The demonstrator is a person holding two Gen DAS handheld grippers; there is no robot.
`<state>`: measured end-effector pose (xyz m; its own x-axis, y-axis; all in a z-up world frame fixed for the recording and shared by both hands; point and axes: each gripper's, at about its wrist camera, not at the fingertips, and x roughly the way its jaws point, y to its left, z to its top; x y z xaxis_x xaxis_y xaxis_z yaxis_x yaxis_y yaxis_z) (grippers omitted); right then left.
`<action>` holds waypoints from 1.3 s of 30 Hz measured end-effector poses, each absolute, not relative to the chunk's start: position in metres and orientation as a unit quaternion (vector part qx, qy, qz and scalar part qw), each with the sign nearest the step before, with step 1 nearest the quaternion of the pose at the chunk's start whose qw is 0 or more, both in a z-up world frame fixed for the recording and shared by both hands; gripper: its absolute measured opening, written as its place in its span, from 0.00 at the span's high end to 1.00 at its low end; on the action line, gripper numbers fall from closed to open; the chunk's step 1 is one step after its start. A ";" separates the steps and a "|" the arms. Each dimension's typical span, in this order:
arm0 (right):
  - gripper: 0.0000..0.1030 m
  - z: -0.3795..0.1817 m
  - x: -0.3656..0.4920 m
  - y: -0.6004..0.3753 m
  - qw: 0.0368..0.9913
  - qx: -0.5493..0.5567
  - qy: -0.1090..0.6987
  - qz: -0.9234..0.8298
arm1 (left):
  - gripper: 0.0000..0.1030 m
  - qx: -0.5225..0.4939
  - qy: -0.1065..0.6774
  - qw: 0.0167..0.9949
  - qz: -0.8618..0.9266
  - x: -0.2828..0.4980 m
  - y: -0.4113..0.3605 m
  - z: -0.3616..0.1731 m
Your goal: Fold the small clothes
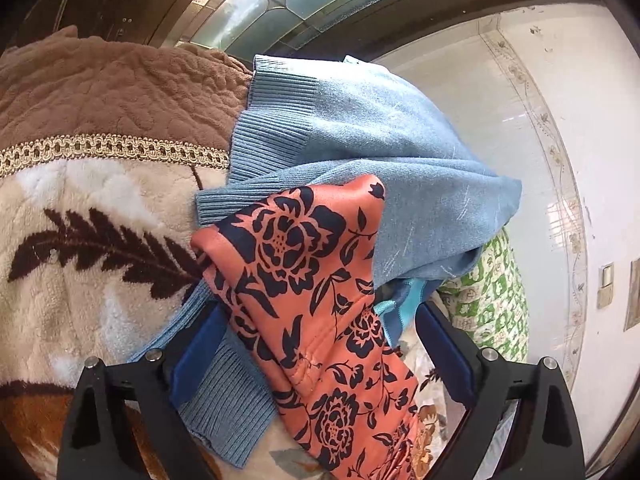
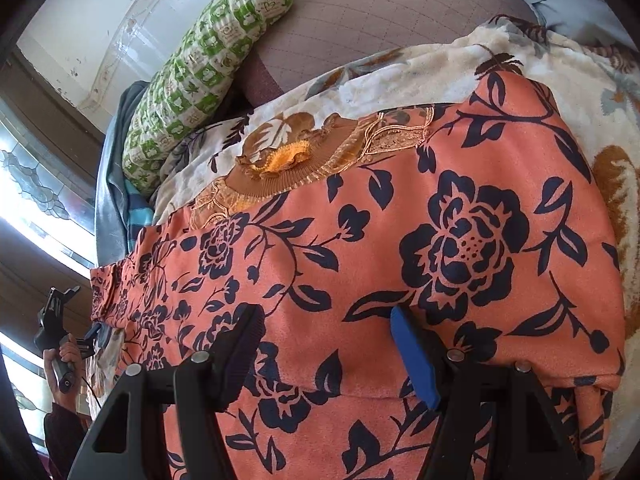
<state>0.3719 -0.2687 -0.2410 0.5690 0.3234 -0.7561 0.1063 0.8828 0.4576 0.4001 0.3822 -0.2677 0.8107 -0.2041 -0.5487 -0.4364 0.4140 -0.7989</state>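
An orange garment with dark navy flowers (image 2: 400, 248) lies spread over a floral blanket; its collar (image 2: 280, 164) is golden-brown knit. My right gripper (image 2: 324, 332) is open, jaws wide, just above the garment's near part. In the left wrist view a sleeve or end of the same orange garment (image 1: 312, 280) runs between the wide-open jaws of my left gripper (image 1: 320, 320), lying over a blue-grey knit sweater (image 1: 360, 148). The left gripper (image 2: 80, 340) also shows far left in the right wrist view, held in a hand at the garment's far end.
A cream and brown plush blanket (image 1: 80, 240) covers the bed. A green-and-white patterned pillow (image 2: 200, 72) lies by the white tiled wall (image 1: 500, 112). A striped blue cloth (image 2: 136, 208) sits beside the pillow. A window with patterned glass (image 2: 32, 184) is behind.
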 end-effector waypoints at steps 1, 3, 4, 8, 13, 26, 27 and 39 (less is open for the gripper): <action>0.32 -0.241 0.372 -0.268 0.855 0.229 0.460 0.063 | 0.07 -0.541 0.292 0.786 0.072 0.399 0.384 -0.267; 0.32 -0.241 0.373 -0.267 0.857 0.223 0.460 0.062 | 0.07 -0.543 0.280 0.789 0.066 0.398 0.385 -0.265; 0.32 -0.242 0.373 -0.266 0.858 0.220 0.460 0.062 | 0.07 -0.540 0.276 0.793 0.063 0.398 0.385 -0.263; 0.32 -0.242 0.374 -0.266 0.860 0.214 0.459 0.063 | 0.07 -0.529 0.271 0.801 0.069 0.404 0.384 -0.262; 0.32 -0.242 0.374 -0.266 0.860 0.214 0.459 0.063 | 0.08 -0.548 0.262 0.792 0.060 0.412 0.391 -0.269; 0.33 -0.243 0.376 -0.263 0.866 0.200 0.455 0.061 | 0.97 -0.531 0.297 0.791 0.065 0.435 0.391 -0.289; 0.33 -0.243 0.376 -0.263 0.866 0.199 0.455 0.061 | 0.97 -0.529 0.302 0.790 0.065 0.435 0.389 -0.291; 0.67 -0.224 0.369 -0.277 0.867 0.256 0.421 0.079 | 0.96 -0.465 0.300 0.832 -0.042 0.446 0.288 -0.216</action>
